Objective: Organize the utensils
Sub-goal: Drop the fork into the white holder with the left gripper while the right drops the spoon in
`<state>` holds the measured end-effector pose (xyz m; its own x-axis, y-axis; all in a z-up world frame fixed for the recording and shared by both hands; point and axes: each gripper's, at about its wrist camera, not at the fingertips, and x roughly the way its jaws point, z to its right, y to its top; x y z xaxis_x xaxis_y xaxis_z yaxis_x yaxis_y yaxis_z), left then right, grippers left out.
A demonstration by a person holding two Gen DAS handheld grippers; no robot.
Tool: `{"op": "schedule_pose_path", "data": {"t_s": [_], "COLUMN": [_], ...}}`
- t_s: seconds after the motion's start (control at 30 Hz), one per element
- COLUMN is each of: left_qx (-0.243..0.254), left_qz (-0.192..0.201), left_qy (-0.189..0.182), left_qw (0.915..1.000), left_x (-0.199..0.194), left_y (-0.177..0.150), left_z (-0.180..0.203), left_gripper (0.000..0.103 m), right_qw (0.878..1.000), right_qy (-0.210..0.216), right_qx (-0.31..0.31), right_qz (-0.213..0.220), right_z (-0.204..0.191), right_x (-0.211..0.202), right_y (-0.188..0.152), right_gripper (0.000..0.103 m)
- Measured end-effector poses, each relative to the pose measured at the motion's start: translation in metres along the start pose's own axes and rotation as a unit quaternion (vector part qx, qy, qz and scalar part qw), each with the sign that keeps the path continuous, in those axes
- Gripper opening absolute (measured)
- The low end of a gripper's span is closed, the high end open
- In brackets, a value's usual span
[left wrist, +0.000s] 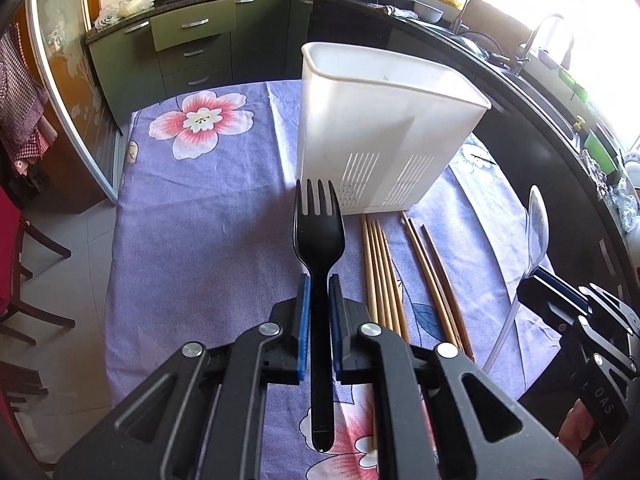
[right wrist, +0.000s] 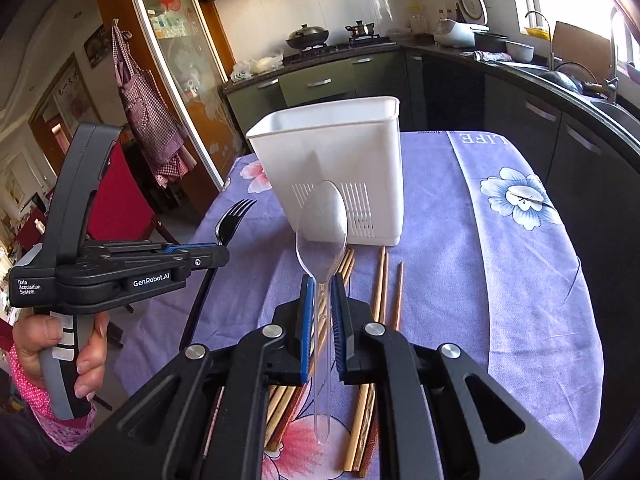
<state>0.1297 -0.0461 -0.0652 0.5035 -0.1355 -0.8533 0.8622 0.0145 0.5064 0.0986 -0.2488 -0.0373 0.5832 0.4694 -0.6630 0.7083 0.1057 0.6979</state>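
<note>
Strong daylight floods in from the window (left wrist: 600, 20) to the right beyond the grippers — blown out to white glare. The tablecloth (left wrist: 200, 240) is bright, the cabinets (left wrist: 192, 52) dimmer. Fisheye bending curves both views' edges into dark corners — the centre stays sharp.

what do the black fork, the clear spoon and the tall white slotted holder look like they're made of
The black fork looks like glossy moulded plastic: uniform black with soft highlights. The clear spoon seems to be transparent plastic, since the holder's slots show through its bowl. The tall white slotted holder appears to be matte, slightly translucent plastic with thin walls and moulded vent slots. None shows metal's sharp shine, though looks alone can't confirm.
</note>
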Motion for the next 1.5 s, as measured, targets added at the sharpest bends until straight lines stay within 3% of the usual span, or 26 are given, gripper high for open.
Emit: {"op": "schedule_pose_path", "data": {"t_s": [0.2, 0.37, 0.5, 0.7, 0.9, 1.13, 1.27, 1.5], "left_qx": [0.004, 0.006, -0.001, -0.01, -0.016, -0.004, 0.003, -0.013], "left_qz": [0.026, 0.1, 0.183, 0.302, 0.315, 0.278, 0.277, 0.298], "left_qy": [-0.013, -0.028, -0.045, -0.044, -0.03, -0.009, 0.0, 0.007], "left_qw": [0.9996, 0.9946, 0.9821, 0.9524, 0.9486, 0.9605, 0.9607, 0.9545], "left_x": [-0.027, -0.07, -0.092, -0.083, -0.028, 0.005, -0.003, -0.05], "left_y": [0.016, 0.052, 0.089, 0.139, 0.15, 0.127, 0.113, 0.096], "left_z": [0.006, 0.014, 0.021, 0.023, 0.025, 0.021, 0.015, 0.006], "left_gripper": [0.009, 0.009, 0.009, 0.009, 0.009, 0.011, 0.033, 0.039], "right_qw": [1.0, 0.999, 0.998, 0.997, 0.996, 0.994, 0.992, 0.983], "right_qy": [0.007, 0.011, 0.015, 0.025, 0.025, 0.018, 0.01, -0.019], "right_qx": [0.001, -0.003, -0.005, -0.007, -0.002, -0.013, -0.015, -0.002], "right_qz": [0.023, 0.044, 0.059, 0.073, 0.085, 0.108, 0.128, 0.182], "right_z": [0.002, 0.003, 0.001, 0.002, 0.009, 0.007, 0.005, 0.008], "right_x": [-0.019, -0.029, -0.036, -0.038, -0.039, -0.044, -0.044, -0.03], "right_y": [0.006, 0.017, 0.028, 0.044, 0.062, 0.089, 0.116, 0.173], "right_gripper": [0.01, 0.01, 0.01, 0.01, 0.01, 0.01, 0.01, 0.01]}}
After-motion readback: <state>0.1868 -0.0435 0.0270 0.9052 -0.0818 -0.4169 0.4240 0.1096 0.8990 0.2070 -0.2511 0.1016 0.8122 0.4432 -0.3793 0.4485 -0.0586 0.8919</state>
